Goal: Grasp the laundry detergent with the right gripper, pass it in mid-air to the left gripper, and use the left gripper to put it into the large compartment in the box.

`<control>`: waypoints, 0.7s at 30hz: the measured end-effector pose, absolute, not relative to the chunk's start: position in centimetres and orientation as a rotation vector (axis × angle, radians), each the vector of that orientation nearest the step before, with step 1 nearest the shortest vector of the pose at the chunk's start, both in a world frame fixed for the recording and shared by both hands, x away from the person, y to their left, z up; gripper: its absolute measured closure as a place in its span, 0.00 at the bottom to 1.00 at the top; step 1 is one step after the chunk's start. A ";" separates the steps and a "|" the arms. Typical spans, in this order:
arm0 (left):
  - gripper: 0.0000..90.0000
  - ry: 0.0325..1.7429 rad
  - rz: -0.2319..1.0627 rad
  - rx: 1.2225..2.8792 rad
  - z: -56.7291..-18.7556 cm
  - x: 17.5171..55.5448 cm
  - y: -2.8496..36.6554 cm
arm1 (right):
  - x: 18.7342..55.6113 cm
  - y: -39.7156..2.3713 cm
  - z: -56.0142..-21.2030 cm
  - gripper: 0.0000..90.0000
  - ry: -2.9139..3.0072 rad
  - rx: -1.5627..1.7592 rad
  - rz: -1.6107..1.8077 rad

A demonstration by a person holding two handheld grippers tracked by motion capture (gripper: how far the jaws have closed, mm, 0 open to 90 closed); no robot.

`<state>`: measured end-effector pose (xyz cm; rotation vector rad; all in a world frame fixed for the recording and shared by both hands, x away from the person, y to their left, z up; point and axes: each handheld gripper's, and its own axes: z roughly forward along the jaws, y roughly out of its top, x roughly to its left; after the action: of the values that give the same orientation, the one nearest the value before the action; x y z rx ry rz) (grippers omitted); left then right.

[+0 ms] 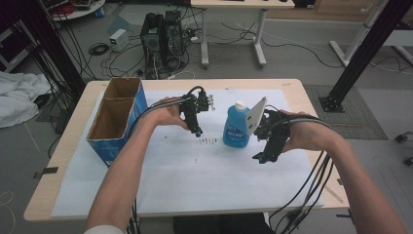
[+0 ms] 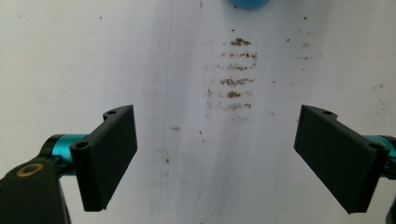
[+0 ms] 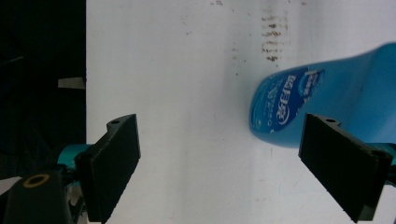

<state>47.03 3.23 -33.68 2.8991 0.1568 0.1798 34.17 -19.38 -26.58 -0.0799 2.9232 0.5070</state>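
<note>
A blue bottle [image 1: 236, 126] with a white cap stands upright near the middle of the white sheet [image 1: 195, 185]. My left gripper [image 1: 197, 130] hangs above the sheet just left of the bottle, jaws wide apart and empty; its own view [image 2: 215, 158] looks down on brown smudge marks [image 2: 236, 74], with the bottle's base [image 2: 247, 3] at the top edge. My right gripper [image 1: 259, 157] is held to the right of the bottle, open and empty. In the right gripper view [image 3: 219, 163] the bottle [image 3: 327, 102] lies beyond the right jaw, apart from it.
An open blue cardboard box [image 1: 117, 117] stands at the left of the table. The table's near edge [image 3: 86, 93] borders the sheet in the right gripper view. Cables trail from both grippers. Computer gear [image 1: 163, 36] and a desk sit on the floor beyond.
</note>
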 end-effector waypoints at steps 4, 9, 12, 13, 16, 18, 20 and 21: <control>0.15 0.148 0.186 2.913 -33.5 47.0 3.4 | 34.4 -20.7 -26.5 0.13 2.905 -0.030 0.511; 0.15 0.146 0.192 2.906 -33.2 46.9 3.5 | 34.6 -22.4 -26.4 0.13 2.881 0.044 0.527; 0.15 0.149 0.194 2.904 -33.2 46.9 3.7 | 34.9 -23.4 -26.6 0.13 2.867 0.068 0.525; 0.15 0.149 0.193 2.903 -33.2 46.9 3.7 | 35.0 -23.7 -26.7 0.13 2.860 0.093 0.536; 0.15 0.158 0.197 2.894 -33.2 46.9 3.7 | 35.6 -24.6 -26.9 0.13 2.858 0.160 0.544; 0.15 0.167 0.193 2.887 -33.3 46.9 3.7 | 36.2 -25.1 -26.9 0.13 2.865 0.203 0.539; 0.15 0.142 0.195 2.910 -33.1 47.0 3.7 | 36.9 -25.4 -26.9 0.13 2.862 0.253 0.531; 0.15 0.151 0.195 2.903 -33.2 46.9 3.7 | 37.2 -25.5 -26.9 0.13 2.853 0.274 0.522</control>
<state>46.89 3.66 -33.19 2.9032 0.1506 0.1950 37.22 -25.52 -26.88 0.2735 2.8531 0.5221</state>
